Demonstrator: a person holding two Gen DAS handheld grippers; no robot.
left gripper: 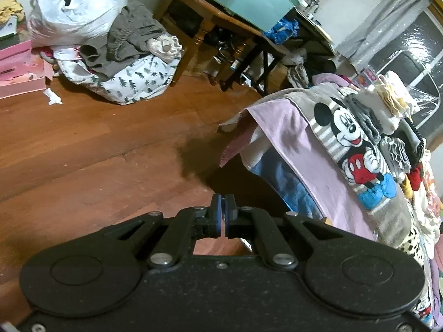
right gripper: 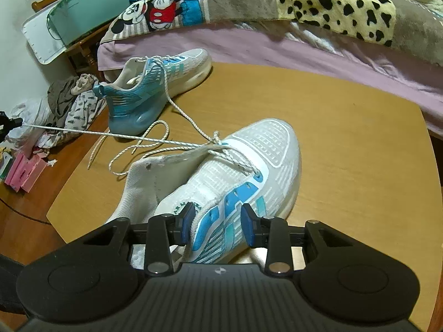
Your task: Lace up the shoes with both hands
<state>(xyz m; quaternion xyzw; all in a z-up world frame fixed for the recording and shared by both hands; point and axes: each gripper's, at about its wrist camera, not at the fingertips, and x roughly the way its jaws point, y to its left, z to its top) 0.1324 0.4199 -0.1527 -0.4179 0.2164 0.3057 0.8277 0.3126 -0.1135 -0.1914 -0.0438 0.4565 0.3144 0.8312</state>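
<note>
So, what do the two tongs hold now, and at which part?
The left tongs are shut; whether they grip the taut lace cannot be told. The right tongs straddle the near shoe, pressing nothing.

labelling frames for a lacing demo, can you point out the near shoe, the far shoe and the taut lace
near shoe (right gripper: 265, 149): right wrist view, on its white toe cap.
far shoe (right gripper: 130, 110): right wrist view, on its blue heel.
taut lace (right gripper: 83, 132): right wrist view, on the straight stretch running to the left edge.

Left gripper (left gripper: 223, 213) tilted downward, jaws pressed fully together, blue pads (left gripper: 219, 215) meeting, right gripper (right gripper: 218, 222) pitched more steeply down, jaws partly apart, fingers (right gripper: 247, 225) spread
</note>
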